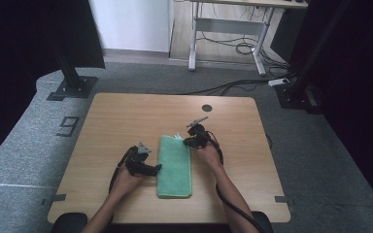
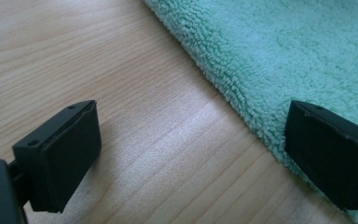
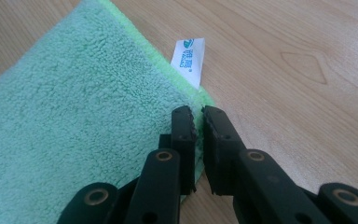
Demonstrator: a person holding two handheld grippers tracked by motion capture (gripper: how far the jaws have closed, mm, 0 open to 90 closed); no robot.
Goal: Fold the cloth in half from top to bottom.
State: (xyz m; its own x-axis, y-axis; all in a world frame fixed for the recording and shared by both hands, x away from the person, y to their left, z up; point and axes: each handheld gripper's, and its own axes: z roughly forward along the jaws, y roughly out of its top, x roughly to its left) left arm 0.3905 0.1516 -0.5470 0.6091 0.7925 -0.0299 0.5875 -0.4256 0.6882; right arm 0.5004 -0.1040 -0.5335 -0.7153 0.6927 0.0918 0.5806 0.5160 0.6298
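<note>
A green towel (image 1: pixel 175 166) lies folded into a long strip on the wooden table (image 1: pixel 126 116), running from near to far about midway between the person's two hands. The right gripper (image 1: pixel 188 141) sits at the towel's far right corner, and in the right gripper view its jaws stand almost together, pinched on the towel's edge (image 3: pixel 193 140) just near of a small white label (image 3: pixel 188 61) (printed in green) that sticks out from the hem. The towel there lies flat to the left of the jaws, with bare wood to their right. The left gripper (image 1: pixel 156 168) rests at the towel's left edge, roughly halfway along its length, pointing right toward the cloth. In the left gripper view its jaws are spread wide: one pad (image 2: pixel 63 156) hangs over bare wood, the other pad (image 2: pixel 331 154) over the fluffy rim of the towel (image 2: pixel 284 60), with nothing gripped between them. Both forearms come in from the near edge of the table.
</note>
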